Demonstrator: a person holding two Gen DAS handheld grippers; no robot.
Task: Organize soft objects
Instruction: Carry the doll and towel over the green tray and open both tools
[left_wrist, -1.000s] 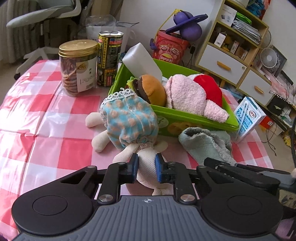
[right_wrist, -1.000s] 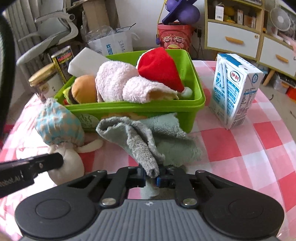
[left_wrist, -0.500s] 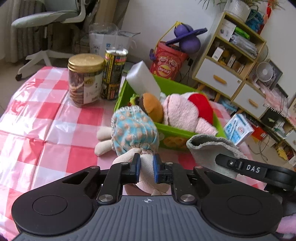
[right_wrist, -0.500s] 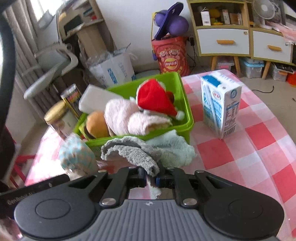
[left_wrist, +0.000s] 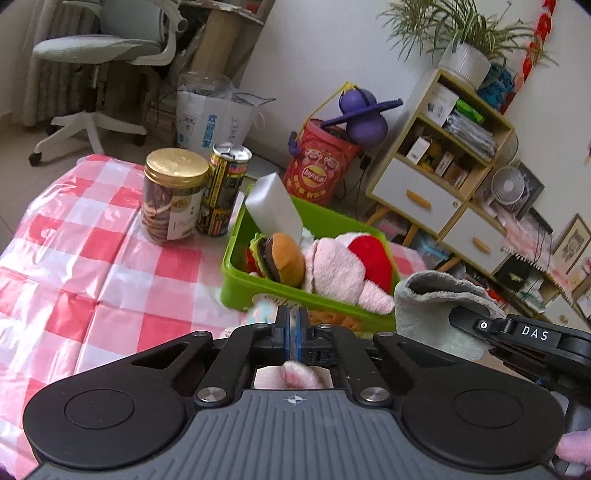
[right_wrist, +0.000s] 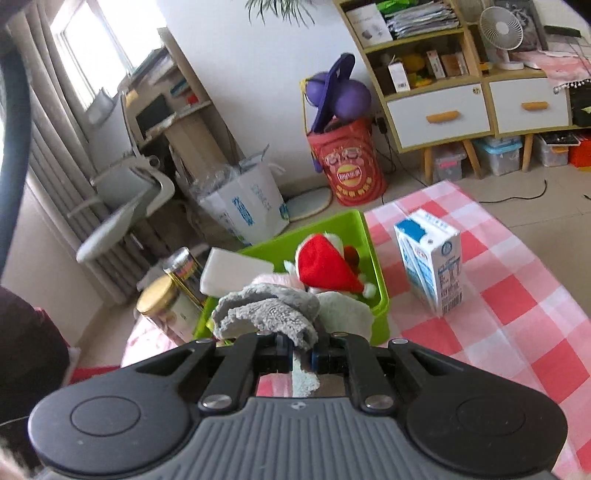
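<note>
Ahead and to the left of the left gripper (left_wrist: 293, 334) a gold-lidded cookie jar (left_wrist: 173, 195) and a tall can (left_wrist: 224, 190) stand touching on the checked counter (left_wrist: 96, 266). This gripper's jaws have just been closing and are pinched nearly together on the cloth doll (left_wrist: 291, 373), whose pale body bulges behind the pads while its blue bonnet peeks out in front. Straight ahead sits the green bin (left_wrist: 258, 291), holding a plush burger (left_wrist: 282, 258), a pink plush and a red hat. The right gripper (right_wrist: 301, 358) is clamped on a grey towel (right_wrist: 269, 314), which bunches above its jaws just before the bin (right_wrist: 380, 302). Right of that gripper stands a milk carton (right_wrist: 432, 266).
</note>
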